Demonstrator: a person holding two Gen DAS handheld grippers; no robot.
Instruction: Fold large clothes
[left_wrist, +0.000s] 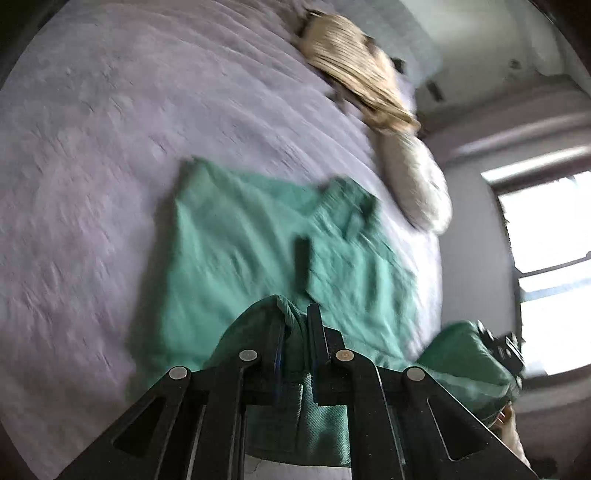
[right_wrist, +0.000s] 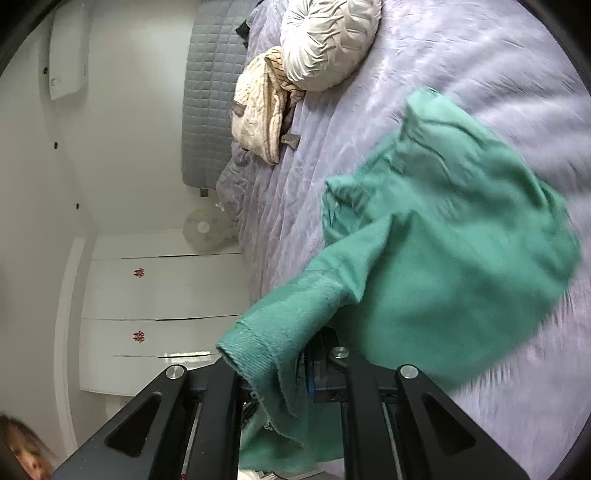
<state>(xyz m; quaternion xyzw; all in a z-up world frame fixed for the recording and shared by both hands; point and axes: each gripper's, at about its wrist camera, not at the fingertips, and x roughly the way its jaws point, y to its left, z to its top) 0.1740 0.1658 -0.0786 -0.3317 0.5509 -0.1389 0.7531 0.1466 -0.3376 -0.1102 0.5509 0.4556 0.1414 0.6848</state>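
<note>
A green sweatshirt (left_wrist: 251, 236) lies spread on a lilac bedspread (left_wrist: 92, 147), blurred by motion. My left gripper (left_wrist: 295, 325) is shut on a bunched edge of the sweatshirt, lifted off the bed. In the right wrist view the sweatshirt (right_wrist: 461, 221) hangs partly raised over the bedspread (right_wrist: 461, 55). My right gripper (right_wrist: 295, 362) is shut on the ribbed cuff and sleeve, which drape over its fingers and hide the tips. The right gripper with its cloth also shows at the left wrist view's lower right (left_wrist: 498, 350).
A cream knitted garment (right_wrist: 258, 107) and a round white pleated cushion (right_wrist: 328, 40) lie near the grey quilted headboard (right_wrist: 210, 88). White cupboards (right_wrist: 159, 291) and a fan (right_wrist: 203, 229) stand beside the bed. A bright window (left_wrist: 546, 266) is at the right.
</note>
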